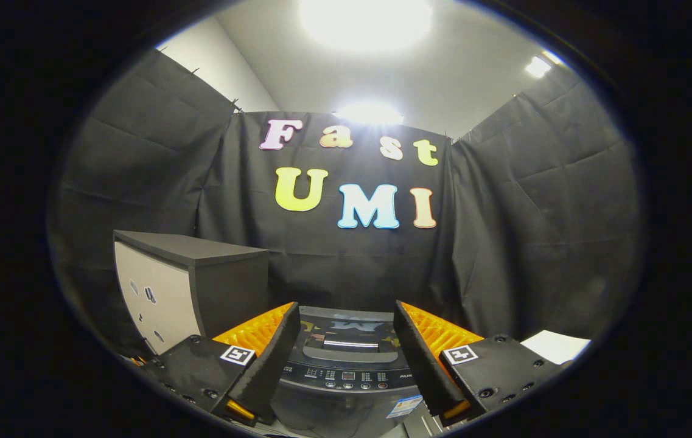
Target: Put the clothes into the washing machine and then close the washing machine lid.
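So the washing machine (346, 365) sits low in the center of the frame, right between and just past the fingers. Dark top, lid down, button panel facing us. Gripper (346, 316) is spread wide, holding nothing. Cabinet (190, 286) at lower left.

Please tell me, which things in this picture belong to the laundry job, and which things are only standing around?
For the job:
- washing machine, seen between and just beyond the fingers, lid down
- hand-held gripper, fingers open, holding nothing

Only standing around:
- cabinet, with a dark top and a light front, beside the machine
- white surface past the other finger; what it is cannot be told
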A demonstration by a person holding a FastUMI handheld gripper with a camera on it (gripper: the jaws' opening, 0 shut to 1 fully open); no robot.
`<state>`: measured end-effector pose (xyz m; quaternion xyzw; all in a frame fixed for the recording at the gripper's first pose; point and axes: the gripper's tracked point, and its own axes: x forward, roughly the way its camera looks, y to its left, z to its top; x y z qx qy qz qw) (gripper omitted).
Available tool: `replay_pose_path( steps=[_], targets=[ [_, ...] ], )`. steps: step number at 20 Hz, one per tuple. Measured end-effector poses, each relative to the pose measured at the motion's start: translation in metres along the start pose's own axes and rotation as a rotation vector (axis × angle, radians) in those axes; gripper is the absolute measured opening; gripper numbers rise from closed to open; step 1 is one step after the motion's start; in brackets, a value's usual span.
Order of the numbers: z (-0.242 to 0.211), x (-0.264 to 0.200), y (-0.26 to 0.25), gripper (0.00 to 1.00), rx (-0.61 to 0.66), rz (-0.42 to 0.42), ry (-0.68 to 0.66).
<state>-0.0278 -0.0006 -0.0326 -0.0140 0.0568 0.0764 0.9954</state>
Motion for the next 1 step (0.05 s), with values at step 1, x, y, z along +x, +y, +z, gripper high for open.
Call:
replay_pose_path(
  steps=[1],
  targets=[
    [0.0013,-0.0005,-0.0001,0.96,0.006,0.002,-0.001]
  ],
)
